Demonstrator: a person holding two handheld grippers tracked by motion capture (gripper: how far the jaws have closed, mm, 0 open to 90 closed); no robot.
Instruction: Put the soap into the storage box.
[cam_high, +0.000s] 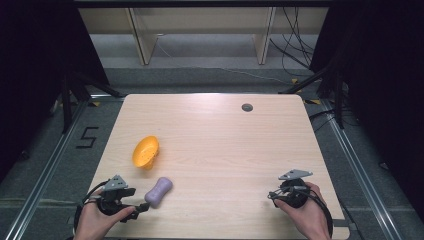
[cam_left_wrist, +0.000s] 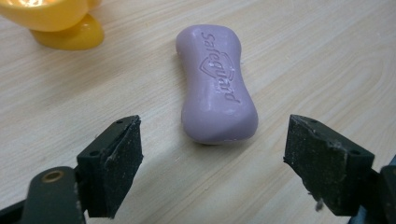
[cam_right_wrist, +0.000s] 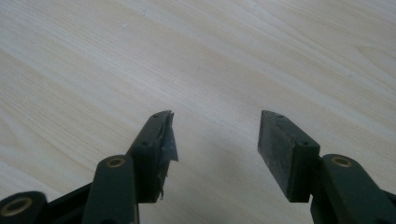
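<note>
A light wooden table (cam_high: 215, 135) was seen from above, with a yellow bowl-like dish (cam_high: 145, 151) lying tilted at its left side. Near it, toward the front edge, a purple soap bar (cam_left_wrist: 216, 84) stamped "Safeguard" lay flat. The left gripper (cam_left_wrist: 212, 161) was held just short of the bar, jaws spread wide and not touching it. The right gripper (cam_right_wrist: 215, 140) was held at the front right over bare wood, jaws parted, nothing grasped.
</note>
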